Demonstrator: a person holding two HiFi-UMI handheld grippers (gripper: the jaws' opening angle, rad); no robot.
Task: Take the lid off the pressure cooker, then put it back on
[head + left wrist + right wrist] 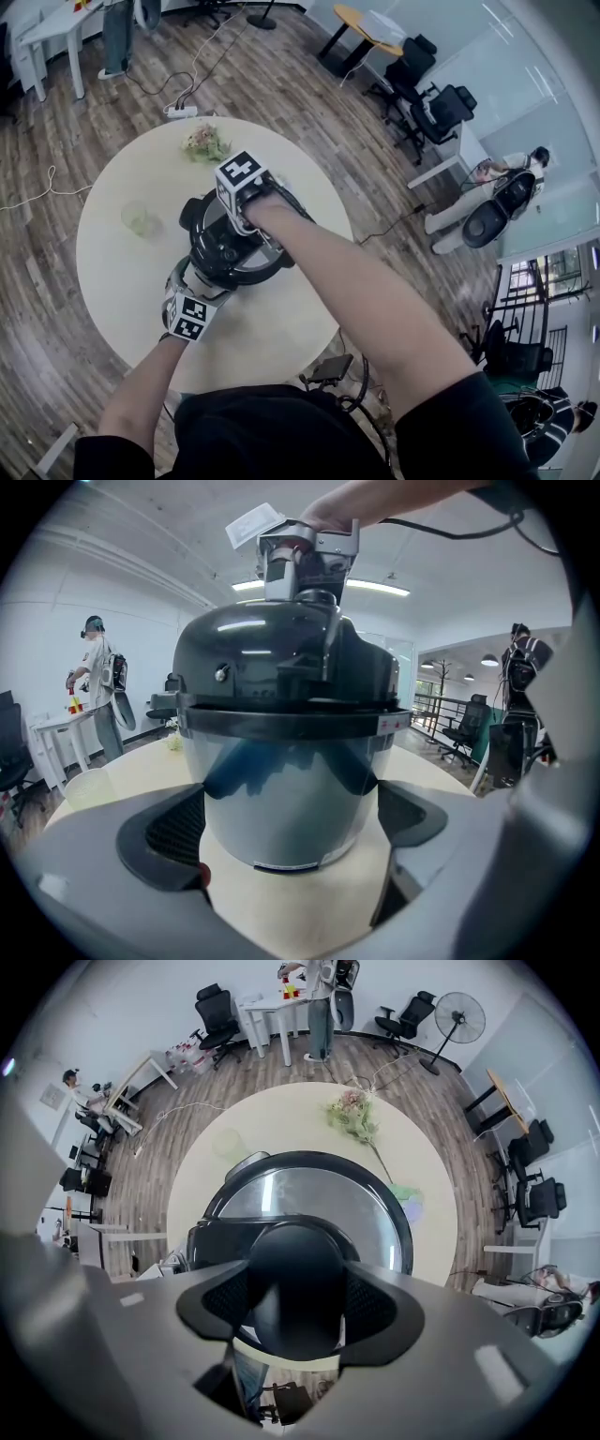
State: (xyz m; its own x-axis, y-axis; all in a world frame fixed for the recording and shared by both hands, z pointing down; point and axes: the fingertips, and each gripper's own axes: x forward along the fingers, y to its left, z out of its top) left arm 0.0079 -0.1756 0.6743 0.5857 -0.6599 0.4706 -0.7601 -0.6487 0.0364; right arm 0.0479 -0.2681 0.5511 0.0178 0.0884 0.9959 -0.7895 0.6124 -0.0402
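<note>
**Pressure cooker with its lid seated, both grippers engaged.** A steel-bodied, black-rimmed pressure cooker [225, 251] stands near the centre of the round cream table [103, 281], a little toward its near edge. Its dark, glossy domed lid [281, 658] sits on the pot, rim to rim; we see no gap between them.

The right gripper [298, 1302] points straight down. Its jaws pinch the round black knob [298, 1260] on top of the lid, one pad on each flank. The left gripper [291, 825] reaches in from the near edge. Its jaws are spread round the shiny steel body [281, 789], and both dark pads lie against its sides as far as we can tell.

A bunch of pale flowers [204, 142] lies at the far edge and a clear greenish cup [141, 220] toward the left edge, both well apart from the cooker.

We judge that removal has not yet begun: the lid must first be turned free, then lifted.

- **Slipping grip.** The knob is smooth and rounded, so the pads may slide on it if the lid binds.
- **Pot turning.** If the left grip on the polished wall is too light, the whole pot may turn with the lid or skid toward the near edge.
- **Jammed rim.** A lift begun before the lid is unlocked, or pulled off the vertical, could jam the rim and tip the cooker.
</note>
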